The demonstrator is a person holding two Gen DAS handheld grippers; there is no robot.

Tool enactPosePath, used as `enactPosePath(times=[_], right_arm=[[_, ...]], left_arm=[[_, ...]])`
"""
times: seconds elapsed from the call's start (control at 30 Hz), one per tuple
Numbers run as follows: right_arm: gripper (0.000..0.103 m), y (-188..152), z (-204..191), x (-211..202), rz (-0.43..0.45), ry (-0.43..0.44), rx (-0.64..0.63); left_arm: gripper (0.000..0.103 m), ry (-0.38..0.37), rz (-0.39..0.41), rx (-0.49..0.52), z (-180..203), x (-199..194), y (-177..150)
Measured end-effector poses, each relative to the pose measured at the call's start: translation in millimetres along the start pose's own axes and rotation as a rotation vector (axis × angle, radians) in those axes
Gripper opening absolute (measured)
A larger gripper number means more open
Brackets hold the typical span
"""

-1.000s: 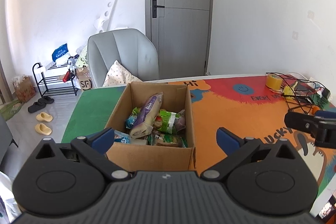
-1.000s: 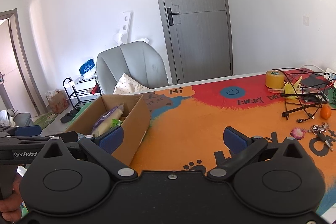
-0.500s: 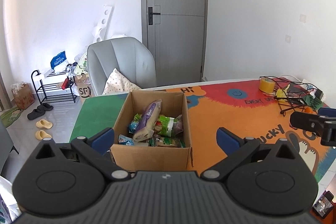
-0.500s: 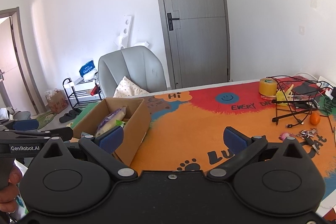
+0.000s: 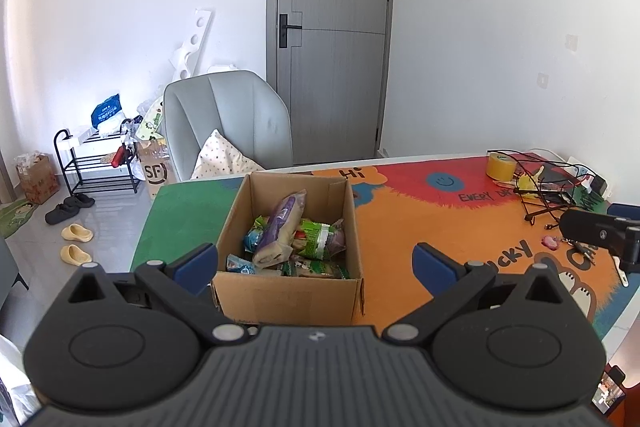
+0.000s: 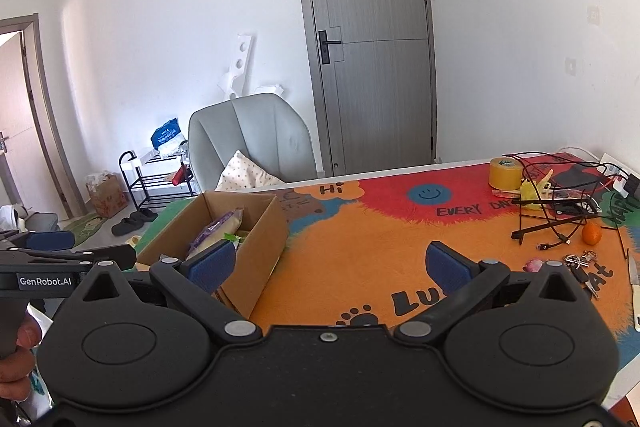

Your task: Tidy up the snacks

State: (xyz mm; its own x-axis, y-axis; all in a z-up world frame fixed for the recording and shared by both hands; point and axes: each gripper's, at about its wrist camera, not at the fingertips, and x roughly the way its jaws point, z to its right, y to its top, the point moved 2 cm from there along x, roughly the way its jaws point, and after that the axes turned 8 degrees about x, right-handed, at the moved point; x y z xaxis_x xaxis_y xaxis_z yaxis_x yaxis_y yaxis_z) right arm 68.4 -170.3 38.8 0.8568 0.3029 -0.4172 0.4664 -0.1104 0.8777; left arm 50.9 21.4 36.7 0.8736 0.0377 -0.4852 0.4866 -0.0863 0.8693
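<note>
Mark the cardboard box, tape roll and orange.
cardboard box (image 5: 288,293), left wrist view, near outer wall.
tape roll (image 6: 505,174), right wrist view, yellow side face.
orange (image 6: 591,233), right wrist view, centre of the fruit.

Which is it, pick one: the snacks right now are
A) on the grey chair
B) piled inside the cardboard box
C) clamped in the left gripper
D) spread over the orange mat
B: the wrapped snacks lie heaped inside the open cardboard box, while the left gripper is open and empty.

light: bright, even daylight on my views | shadows: soft, faint beside the cardboard box (image 5: 288,291) | glare: none on white walls | focus: sharp | edges: fisheye bowing, dark corner vignette above the door (image 6: 370,39)
</note>
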Motion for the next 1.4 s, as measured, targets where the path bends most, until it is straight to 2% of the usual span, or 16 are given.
enactPosePath(times=[1.4], right_arm=[[0.103, -4.7, 2.6, 2.8, -0.035, -0.013, -0.004]], left_arm=[[0.103, -0.016, -0.016, -0.005, -3.2, 4.4, -1.5]])
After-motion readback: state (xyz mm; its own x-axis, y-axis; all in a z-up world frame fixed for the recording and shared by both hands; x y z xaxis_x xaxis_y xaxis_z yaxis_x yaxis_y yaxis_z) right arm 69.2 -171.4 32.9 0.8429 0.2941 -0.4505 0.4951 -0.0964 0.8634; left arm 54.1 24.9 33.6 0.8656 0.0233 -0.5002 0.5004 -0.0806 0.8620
